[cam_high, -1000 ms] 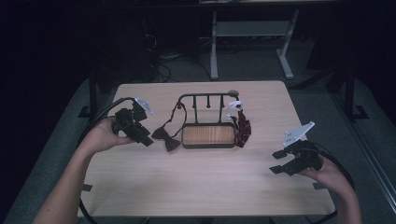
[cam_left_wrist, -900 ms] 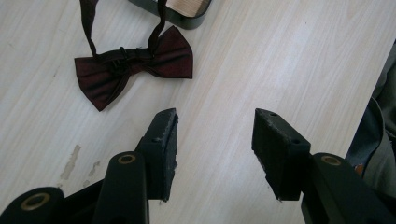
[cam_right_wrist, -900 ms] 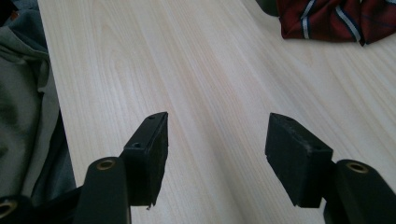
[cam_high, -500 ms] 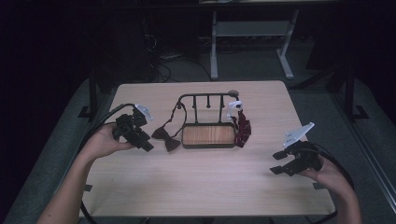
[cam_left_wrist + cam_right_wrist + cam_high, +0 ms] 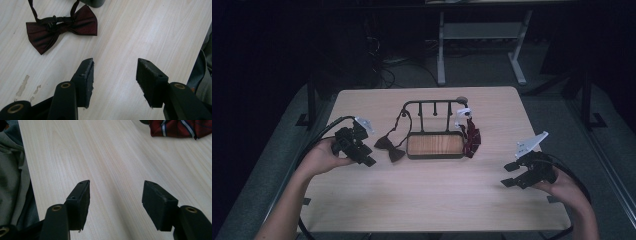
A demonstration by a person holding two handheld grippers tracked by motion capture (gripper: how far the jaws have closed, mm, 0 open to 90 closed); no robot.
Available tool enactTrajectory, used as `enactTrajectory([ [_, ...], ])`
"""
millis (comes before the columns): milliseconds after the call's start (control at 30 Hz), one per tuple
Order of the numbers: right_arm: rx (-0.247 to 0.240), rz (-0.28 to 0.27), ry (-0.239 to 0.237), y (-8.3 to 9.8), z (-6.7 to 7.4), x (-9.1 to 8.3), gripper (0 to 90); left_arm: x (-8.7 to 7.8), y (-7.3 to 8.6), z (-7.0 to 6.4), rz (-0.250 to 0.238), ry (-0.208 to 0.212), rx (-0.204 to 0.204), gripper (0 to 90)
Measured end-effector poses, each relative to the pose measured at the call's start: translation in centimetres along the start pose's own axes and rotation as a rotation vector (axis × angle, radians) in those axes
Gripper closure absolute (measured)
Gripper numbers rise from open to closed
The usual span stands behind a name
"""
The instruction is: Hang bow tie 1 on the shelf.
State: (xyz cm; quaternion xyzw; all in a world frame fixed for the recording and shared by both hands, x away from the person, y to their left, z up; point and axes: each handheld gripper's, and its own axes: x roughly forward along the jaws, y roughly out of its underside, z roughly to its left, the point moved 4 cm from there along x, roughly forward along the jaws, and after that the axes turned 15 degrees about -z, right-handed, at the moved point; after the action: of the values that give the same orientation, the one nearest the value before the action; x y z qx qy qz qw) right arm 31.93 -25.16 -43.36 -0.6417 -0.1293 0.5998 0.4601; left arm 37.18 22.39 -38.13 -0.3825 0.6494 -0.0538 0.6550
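Satin maroon bow tie (image 5: pixel 61 27) lies before the empty, just-widening left hand-held gripper (image 5: pixel 115 75).

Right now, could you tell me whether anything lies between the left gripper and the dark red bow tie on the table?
Nothing visible does. The left gripper has its jaws apart with only bare table between them, and they have just been opening. The bow tie lies flat just ahead of them, its strap running up to the rack.
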Motion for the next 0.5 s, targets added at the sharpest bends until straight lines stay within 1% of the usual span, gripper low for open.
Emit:
enactTrajectory([
  [67,0.002,0.001,0.000,0.0,0.0,0.0,38.8,0.2,0.3,0.0,0.008,-0.002,0.000,47.4],
  [100,0.002,0.001,-0.001,0.1,0.0,0.0,38.9,0.3,0.4,-0.1,0.003,0.000,-0.005,46.9],
  [233,0.003,0.004,-0.001,0.2,-0.1,0.1,38.9,0.7,1.0,-0.4,0.004,-0.004,0.000,46.8],
  [267,0.003,0.004,-0.001,0.2,-0.1,0.2,38.9,0.7,1.1,-0.4,0.006,0.000,0.002,46.8],
  [333,0.004,0.004,-0.001,0.2,0.0,0.2,38.9,1.0,1.3,-0.5,0.004,-0.007,-0.002,46.3],
  [500,0.008,0.003,-0.004,0.3,-0.1,0.2,39.0,1.3,1.7,-0.9,-0.004,-0.003,0.003,45.5],
])
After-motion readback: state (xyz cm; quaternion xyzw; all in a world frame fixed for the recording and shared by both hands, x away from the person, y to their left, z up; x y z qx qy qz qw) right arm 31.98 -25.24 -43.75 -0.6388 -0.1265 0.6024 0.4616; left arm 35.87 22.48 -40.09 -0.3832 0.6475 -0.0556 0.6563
